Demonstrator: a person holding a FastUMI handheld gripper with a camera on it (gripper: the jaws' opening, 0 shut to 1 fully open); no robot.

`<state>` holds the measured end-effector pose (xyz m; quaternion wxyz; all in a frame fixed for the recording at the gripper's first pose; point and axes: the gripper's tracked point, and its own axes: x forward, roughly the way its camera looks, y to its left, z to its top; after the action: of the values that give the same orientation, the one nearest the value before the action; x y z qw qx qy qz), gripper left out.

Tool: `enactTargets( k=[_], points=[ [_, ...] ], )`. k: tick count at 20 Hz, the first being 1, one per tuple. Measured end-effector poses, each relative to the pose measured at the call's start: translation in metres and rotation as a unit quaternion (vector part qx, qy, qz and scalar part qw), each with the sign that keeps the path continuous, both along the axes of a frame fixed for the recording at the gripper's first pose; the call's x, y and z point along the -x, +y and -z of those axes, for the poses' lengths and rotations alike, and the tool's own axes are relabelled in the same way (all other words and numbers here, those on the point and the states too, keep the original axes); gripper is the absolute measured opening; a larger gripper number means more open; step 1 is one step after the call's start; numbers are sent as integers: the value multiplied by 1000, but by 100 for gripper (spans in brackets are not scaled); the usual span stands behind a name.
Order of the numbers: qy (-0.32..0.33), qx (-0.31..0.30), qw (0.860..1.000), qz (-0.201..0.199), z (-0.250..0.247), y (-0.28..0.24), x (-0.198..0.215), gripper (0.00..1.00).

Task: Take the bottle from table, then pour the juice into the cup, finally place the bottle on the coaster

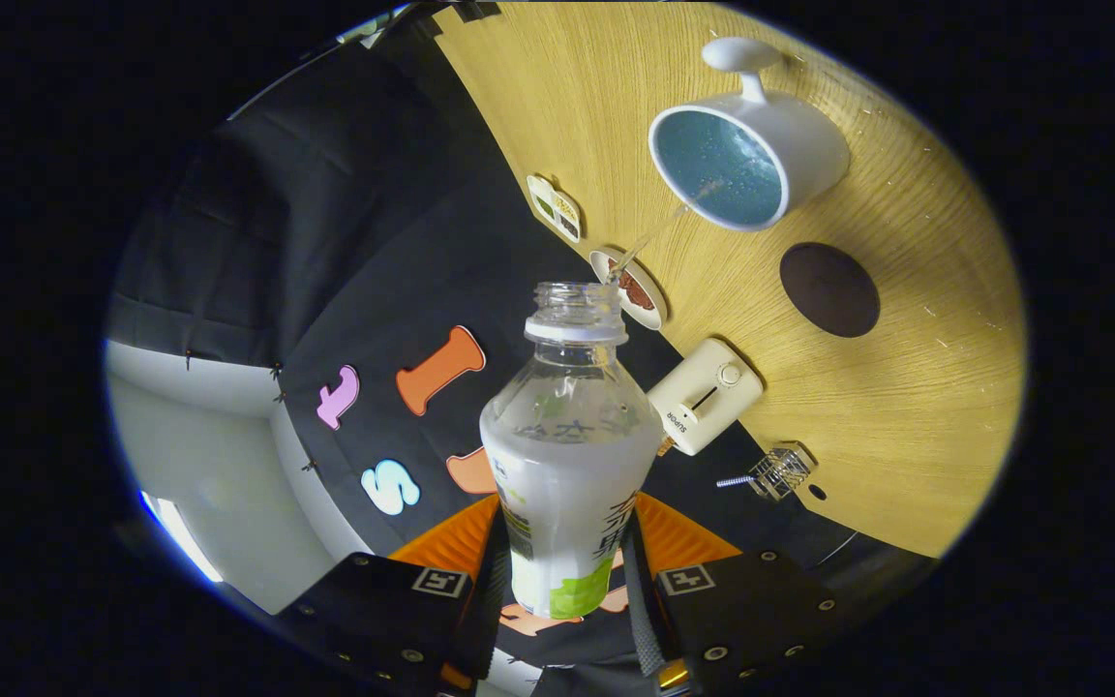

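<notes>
Gripper view: mid-pour, bottle (567, 455) clamped in gripper (567, 590), tipped toward cup (746, 155).
Both fingers pressing low on the bottle body, uncapped neck pointing ahead beyond the fingertips, thin stream reaching the cup's mouth. Thin clear plastic, partly full of pale juice: likely light, squashy, slick label, so grip best kept low on the body, moderate squeeze. Coaster (828, 288) bare on table (906, 416), just beside the cup.

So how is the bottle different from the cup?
The bottle is see-through plastic, gripped between the gripper's fingers; the cup is solid white with a blue inside and sits on the table. The bottle has a narrow neck, the cup a wide mouth and handle. Both are open-topped, joined by a thin stream.
</notes>
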<state>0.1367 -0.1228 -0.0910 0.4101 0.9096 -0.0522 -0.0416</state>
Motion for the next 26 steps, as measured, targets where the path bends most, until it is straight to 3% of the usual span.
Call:
enactTargets(
  k=[9,15,20,21,23,26],
  points=[
    [39,103,993,-35,14,13,0,57],
    [52,231,970,-61,11,8,-4,57],
    [92,381,917,-82,18,-5,-6,57],
    [96,422,897,-88,17,-6,-7,57],
    [121,511,846,-89,19,-15,-6,57],
    [138,601,781,-96,18,-21,-10,57]
  ],
)
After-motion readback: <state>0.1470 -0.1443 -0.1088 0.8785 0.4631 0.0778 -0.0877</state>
